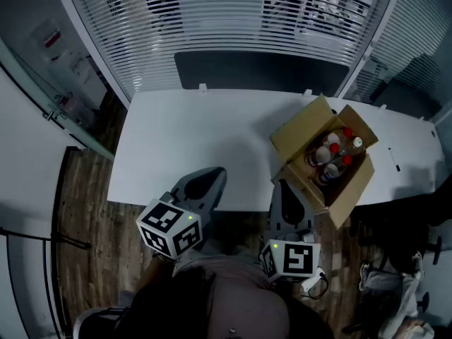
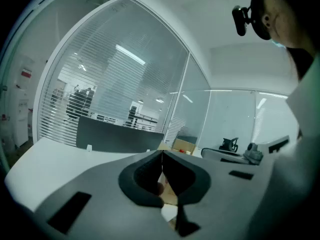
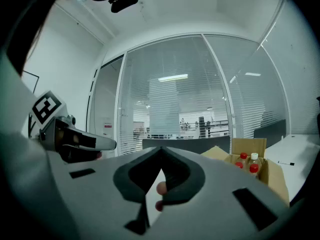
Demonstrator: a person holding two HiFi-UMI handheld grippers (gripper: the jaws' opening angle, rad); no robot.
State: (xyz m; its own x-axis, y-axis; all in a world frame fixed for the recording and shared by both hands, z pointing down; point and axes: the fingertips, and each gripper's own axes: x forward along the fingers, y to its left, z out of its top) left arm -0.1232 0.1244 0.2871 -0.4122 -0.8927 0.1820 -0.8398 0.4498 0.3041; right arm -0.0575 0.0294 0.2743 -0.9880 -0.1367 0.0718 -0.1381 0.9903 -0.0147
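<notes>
While both tools are held close against the person's body, the left gripper (image 1: 214,176) and the right gripper (image 1: 283,185) hang over the near edge of the white table (image 1: 183,136). They point toward 12 o'clock, side by side but apart. In the left gripper view the left gripper (image 2: 162,151) has its jaws pressed together at the tips with nothing clamped. The right gripper (image 3: 161,148) is likewise closed on itself and empty.

At about 1 o'clock from the right gripper, and nearest to it, an open cardboard box (image 1: 300,134) sits on the table's near right part, turned at an angle. Its near flap (image 1: 351,189) folds out and down past the table edge, lying between that gripper and the box's inside. Upright in the box stand several bottles (image 1: 330,154), most with red caps and one with a white cap. The right gripper view shows the same box (image 3: 272,173) and bottles (image 3: 249,164) at 3 o'clock of the jaws.

Wooden floor (image 1: 85,217) shows at 9 o'clock. At 12 o'clock a dark screen (image 1: 261,69) stands along the table's far edge, and white blinds (image 1: 233,16) hang behind glass beyond it.
</notes>
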